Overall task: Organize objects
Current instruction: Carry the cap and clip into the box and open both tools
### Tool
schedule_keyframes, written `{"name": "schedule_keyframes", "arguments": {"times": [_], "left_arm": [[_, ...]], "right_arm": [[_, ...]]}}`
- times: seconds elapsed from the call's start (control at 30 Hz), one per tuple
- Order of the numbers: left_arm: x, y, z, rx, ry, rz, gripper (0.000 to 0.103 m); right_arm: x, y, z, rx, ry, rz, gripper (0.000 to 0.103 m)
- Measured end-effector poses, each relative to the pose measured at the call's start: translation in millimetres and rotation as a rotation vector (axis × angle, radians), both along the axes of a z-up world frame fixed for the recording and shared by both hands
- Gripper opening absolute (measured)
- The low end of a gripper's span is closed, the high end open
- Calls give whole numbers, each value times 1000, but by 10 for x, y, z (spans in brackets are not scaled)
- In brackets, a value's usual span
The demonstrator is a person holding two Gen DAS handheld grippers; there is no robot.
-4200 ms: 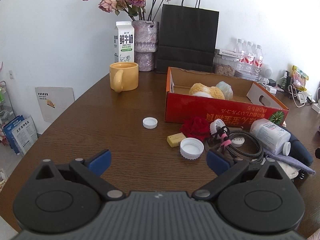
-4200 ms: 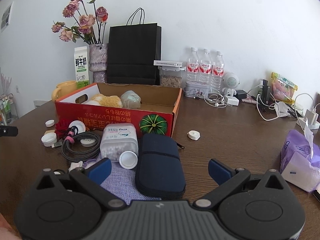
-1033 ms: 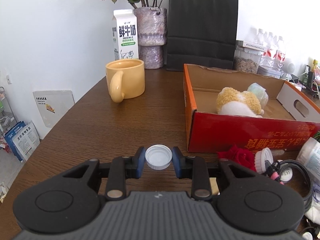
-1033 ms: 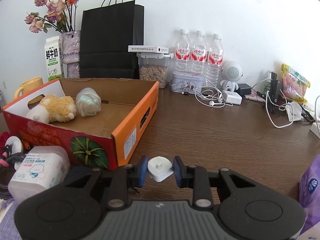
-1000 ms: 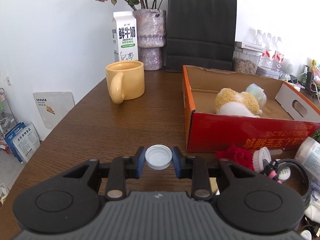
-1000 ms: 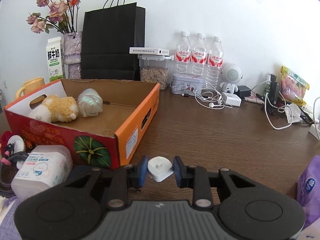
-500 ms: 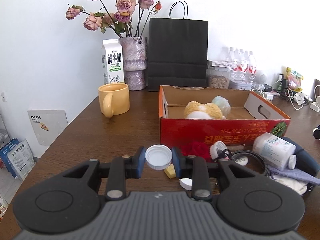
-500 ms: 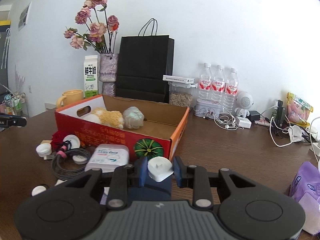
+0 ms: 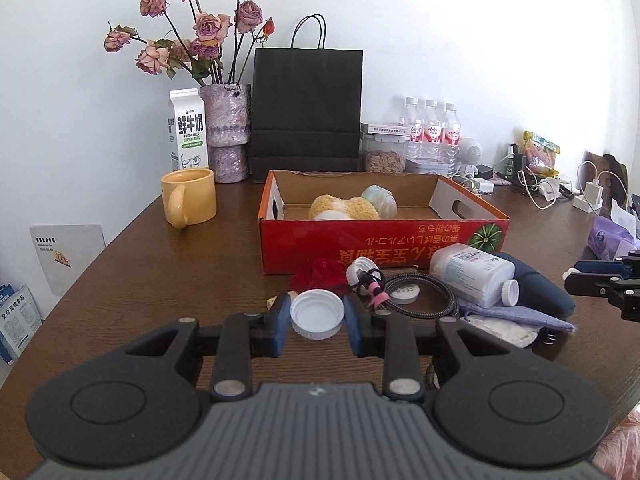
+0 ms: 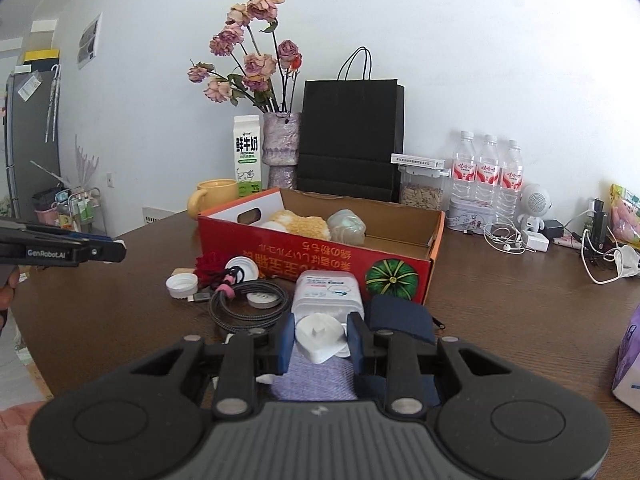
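My left gripper grasped a bottle cap; my right gripper grasped a white plug. Transport step. Next, I judged, both belonged in the box.

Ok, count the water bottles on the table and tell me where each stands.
3. They stand in a row by the back wall, right of the seed jar: left bottle, middle bottle, right bottle. Others may be hidden behind the black bag.

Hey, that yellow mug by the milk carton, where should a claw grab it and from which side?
Judging by its pose, grip the handle. The yellow mug stands upright beside the milk carton, its handle facing the near table edge. Come in level from that near side; the body looks too wide for these claws.
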State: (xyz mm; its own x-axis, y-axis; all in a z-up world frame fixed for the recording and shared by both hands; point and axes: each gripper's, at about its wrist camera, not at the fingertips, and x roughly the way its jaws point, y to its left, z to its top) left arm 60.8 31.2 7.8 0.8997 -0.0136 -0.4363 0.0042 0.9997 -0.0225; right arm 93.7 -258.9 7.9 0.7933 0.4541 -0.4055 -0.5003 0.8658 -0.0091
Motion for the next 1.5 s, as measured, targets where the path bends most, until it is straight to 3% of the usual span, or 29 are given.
{"name": "schedule_keyframes", "arguments": {"times": [0.3,0.67,1.5], "left_arm": [[-51,-153,-15,-40,1,-55,29],[167,-307,145,-45,-46,-75,29],[1160,-360,270,-92,-74,-22,29]], "right_arm": [[-89,167,-8,20,15,23,27],[116,374,76,15,-2,32,27],[1293,691,151,40,-7,-29,27]]}}
